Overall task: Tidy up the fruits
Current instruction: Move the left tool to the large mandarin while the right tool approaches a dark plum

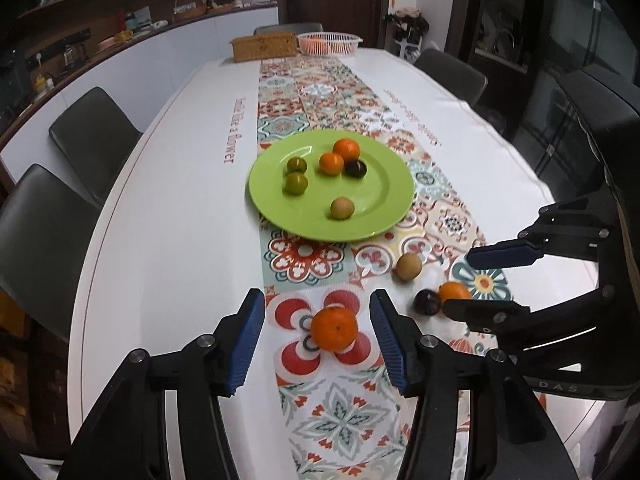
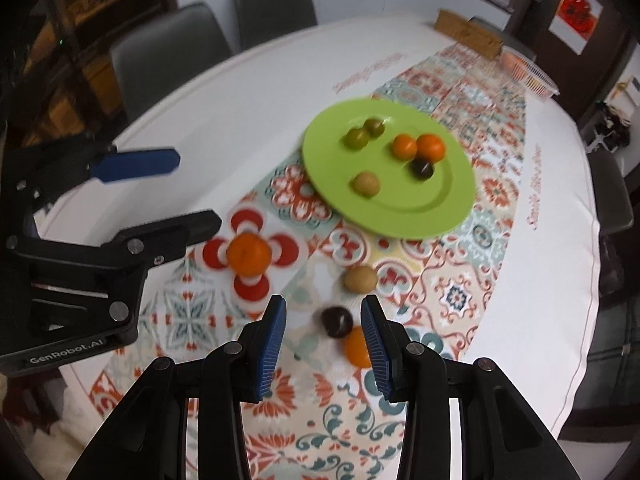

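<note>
A green plate (image 1: 384, 200) (image 2: 444, 212) in the middle of the table holds several small fruits: two oranges, two green ones, a dark plum and a tan one. My left gripper (image 1: 318, 322) (image 2: 188, 188) is open with an orange (image 1: 334, 328) (image 2: 249, 254) on the cloth between its fingers, not touching. My right gripper (image 2: 324, 320) (image 1: 460, 280) is open around a dark plum (image 2: 337, 321) (image 1: 426, 302) and a second orange (image 2: 356, 346) (image 1: 454, 291). A tan fruit (image 1: 409, 266) (image 2: 361, 279) lies just beyond them.
A patterned runner (image 1: 320, 92) runs down the white table. A woven box (image 1: 264, 46) and a pink basket (image 1: 330, 42) stand at the far end. Dark chairs (image 1: 92, 136) stand along the table's sides.
</note>
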A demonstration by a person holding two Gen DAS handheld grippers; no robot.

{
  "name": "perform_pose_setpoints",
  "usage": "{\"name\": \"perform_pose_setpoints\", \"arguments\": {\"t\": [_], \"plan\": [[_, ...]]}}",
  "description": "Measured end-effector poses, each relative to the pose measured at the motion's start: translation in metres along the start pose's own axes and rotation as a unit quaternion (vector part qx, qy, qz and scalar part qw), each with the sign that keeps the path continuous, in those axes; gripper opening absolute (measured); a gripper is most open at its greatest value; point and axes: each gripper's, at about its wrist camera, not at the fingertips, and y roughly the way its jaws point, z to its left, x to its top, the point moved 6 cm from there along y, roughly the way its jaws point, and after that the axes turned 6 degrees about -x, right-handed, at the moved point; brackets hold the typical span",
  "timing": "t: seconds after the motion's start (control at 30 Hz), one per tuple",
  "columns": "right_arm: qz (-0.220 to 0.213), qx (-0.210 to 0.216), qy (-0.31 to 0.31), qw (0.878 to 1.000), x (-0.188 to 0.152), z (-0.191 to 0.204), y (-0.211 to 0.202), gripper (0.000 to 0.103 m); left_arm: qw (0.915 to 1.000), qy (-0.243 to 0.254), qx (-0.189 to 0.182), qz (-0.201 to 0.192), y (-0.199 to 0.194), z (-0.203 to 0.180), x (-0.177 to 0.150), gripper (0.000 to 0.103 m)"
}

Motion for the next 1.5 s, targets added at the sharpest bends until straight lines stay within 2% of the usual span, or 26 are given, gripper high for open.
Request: {"name": "perform_pose_setpoints", "arguments": {"t": [0.2, 0.47, 1.5], "plan": [[0.036, 0.001, -0.005, 0.999, -0.005, 0.0, 0.012, 0.04, 0.9992, -0.014, -0.014, 0.035, 0.017, 0.004, -0.01, 0.054], [0.065, 0.0, 0.006, 0.998, -0.01, -0.006, 0.03, 0.04, 0.9977, -0.024, -0.015, 0.061, 0.032, 0.007, -0.019, 0.054], [0.112, 0.039, -0.003, 0.993, -0.01, -0.002, 0.068, 0.04, 0.9897, -0.028, -0.047, 0.132, 0.079, 0.003, -0.025, 0.054]]}}
